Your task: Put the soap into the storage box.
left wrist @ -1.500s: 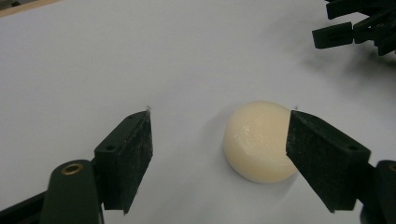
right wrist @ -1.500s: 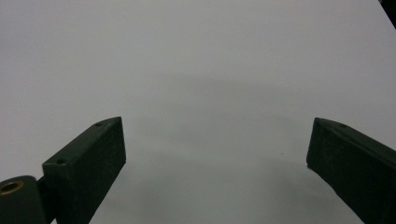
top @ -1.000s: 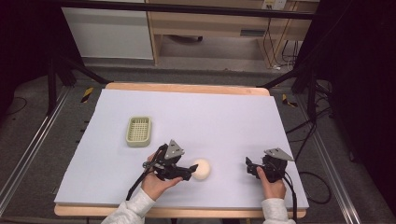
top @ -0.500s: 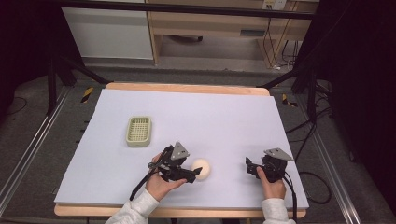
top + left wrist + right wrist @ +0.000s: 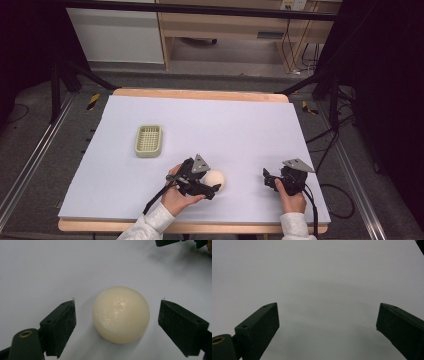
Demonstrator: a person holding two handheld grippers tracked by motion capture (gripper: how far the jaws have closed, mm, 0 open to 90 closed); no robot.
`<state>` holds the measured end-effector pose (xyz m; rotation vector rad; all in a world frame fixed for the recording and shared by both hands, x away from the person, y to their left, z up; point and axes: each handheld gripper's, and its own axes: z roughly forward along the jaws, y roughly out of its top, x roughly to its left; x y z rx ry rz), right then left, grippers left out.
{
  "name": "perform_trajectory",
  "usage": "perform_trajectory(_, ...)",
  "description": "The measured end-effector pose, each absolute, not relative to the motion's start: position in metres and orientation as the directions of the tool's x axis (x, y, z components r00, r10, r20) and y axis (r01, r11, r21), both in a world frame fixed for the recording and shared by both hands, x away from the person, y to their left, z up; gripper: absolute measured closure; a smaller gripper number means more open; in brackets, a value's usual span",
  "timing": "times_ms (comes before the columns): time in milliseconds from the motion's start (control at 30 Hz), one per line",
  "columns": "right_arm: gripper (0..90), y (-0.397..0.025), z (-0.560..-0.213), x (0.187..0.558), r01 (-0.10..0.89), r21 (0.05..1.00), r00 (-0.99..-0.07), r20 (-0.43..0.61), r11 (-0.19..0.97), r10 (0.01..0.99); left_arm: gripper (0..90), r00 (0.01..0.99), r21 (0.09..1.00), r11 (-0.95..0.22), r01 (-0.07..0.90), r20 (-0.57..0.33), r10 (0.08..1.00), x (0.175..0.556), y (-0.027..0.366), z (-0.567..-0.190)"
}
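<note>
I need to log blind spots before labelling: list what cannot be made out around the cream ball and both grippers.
- High view: the near side of the round cream ball is hidden by the left gripper.
- Left gripper view: the ball's underside is hidden by its own bulk.
- High view: the inside of the pale green ribbed tray is too small to read.
- High view: the right gripper jaws are too small to judge.

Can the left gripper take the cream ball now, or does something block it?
Probably yes. The left gripper is open, with one jaw on each side of the cream ball and a gap on both sides. Nothing lies between them on the white table.
</note>
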<state>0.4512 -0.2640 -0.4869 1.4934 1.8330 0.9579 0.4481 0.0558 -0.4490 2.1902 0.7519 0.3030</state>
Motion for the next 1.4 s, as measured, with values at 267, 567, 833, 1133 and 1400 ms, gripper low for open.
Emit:
perform_trajectory(267,5.0,-0.264,-0.487,0.451,0.562,0.819,-0.205,0.003,0.115,0.979,15.1,0.8,0.733,-0.536,0.419,-0.02,0.599,0.45,0.049,-0.454)
perform_trajectory(567,5.0,-0.264,-0.487,0.451,0.566,0.817,-0.204,0.007,0.112,0.979,17.8,0.8,0.714,-0.559,0.421,-0.003,0.6,0.452,0.045,-0.46)
perform_trajectory(833,5.0,-0.264,-0.487,0.452,0.566,0.816,-0.206,0.007,0.113,0.978,21.5,0.809,0.693,-0.582,0.424,-0.001,0.588,0.454,0.04,-0.466)
perform_trajectory(1133,5.0,-0.264,-0.487,0.452,0.566,0.816,-0.207,0.008,0.113,0.978,23.5,0.81,0.676,-0.597,0.432,-0.001,0.586,0.455,0.037,-0.472)
perform_trajectory(1400,5.1,-0.264,-0.487,0.452,0.566,0.817,-0.207,0.006,0.115,0.978,23.7,0.809,0.674,-0.598,0.434,0.001,0.588,0.455,0.036,-0.472)
